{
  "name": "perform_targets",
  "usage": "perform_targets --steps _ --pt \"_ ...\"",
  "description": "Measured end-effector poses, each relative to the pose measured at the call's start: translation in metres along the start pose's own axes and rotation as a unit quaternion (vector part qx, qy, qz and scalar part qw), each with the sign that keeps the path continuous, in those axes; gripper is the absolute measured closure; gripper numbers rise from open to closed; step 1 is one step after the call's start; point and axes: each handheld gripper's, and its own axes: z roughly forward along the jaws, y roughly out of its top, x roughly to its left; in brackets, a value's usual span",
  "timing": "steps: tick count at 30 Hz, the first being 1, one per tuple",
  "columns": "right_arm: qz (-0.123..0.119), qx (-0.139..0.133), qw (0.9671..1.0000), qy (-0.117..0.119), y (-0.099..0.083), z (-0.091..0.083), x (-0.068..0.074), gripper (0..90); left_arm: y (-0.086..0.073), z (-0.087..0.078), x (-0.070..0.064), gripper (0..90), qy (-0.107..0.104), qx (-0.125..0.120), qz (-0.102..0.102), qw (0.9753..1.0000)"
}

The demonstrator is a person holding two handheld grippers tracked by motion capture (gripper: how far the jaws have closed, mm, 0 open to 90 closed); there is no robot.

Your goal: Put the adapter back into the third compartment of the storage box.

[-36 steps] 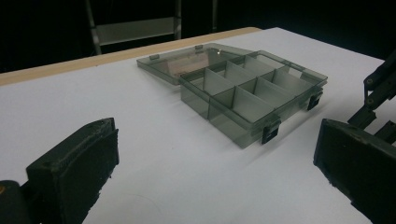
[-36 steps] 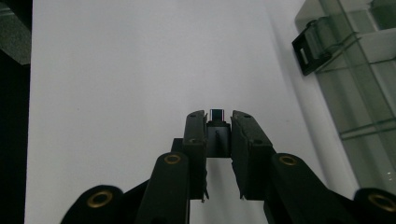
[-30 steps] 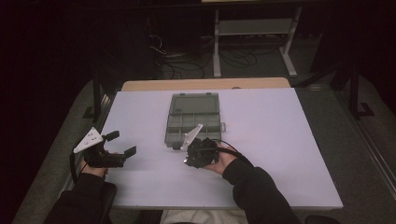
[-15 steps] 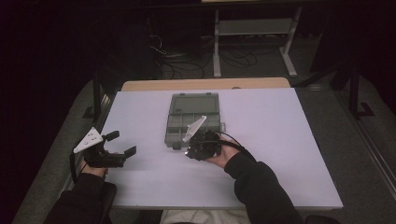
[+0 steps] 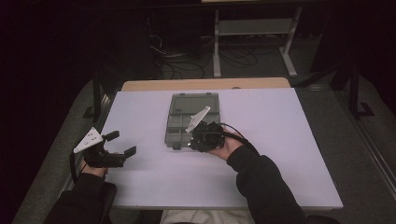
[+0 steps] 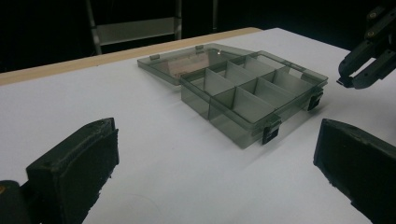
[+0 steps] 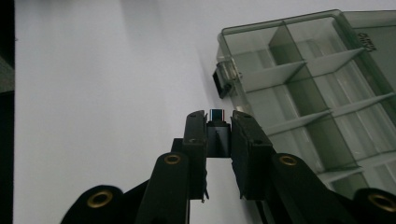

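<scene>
A smoky grey compartment box [image 5: 181,125] lies open in the middle of the white table, its lid [image 5: 196,101] folded flat on the far side. Its cells [image 7: 308,88] look empty. My right gripper [image 5: 195,142] hovers at the near right corner of the box, beside a latch [image 7: 223,79]. In the right gripper view its jaws are shut on a small dark part [image 7: 216,115] with a striped tip. My left gripper [image 5: 122,143] rests near the table's left edge, open, nothing between its pads [image 6: 79,163]. From there the box [image 6: 247,93] lies ahead and the right gripper [image 6: 346,82] is at the upper right.
The white table top [image 5: 280,140] sits on a wooden board [image 5: 205,84] whose far edge shows. Dark floor, cables and a metal frame [image 5: 252,28] lie beyond. A grey mat [image 5: 355,154] borders the table on the right.
The right gripper has moved a little forward and left, up to the box's near edge, still holding the small part. The left gripper has stayed where it was.
</scene>
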Motion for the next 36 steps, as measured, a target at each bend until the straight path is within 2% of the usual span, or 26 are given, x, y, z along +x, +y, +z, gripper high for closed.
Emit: perform_targets --steps 16,29,36 --pt "0.024 -0.008 0.9993 -0.029 0.0 -0.02 -0.023 75.1 0.0 0.0 0.0 0.0 -0.001 0.0 0.0 1.0" --pt "0.039 -0.005 0.9982 -0.045 -0.002 -0.025 -0.039 75.1 0.0 0.0 0.0 0.0 -0.002 0.0 0.0 1.0" --pt "0.041 -0.004 0.9978 -0.053 0.003 -0.029 -0.048 75.1 0.0 0.0 0.0 0.0 -0.002 -0.001 -0.001 1.0"
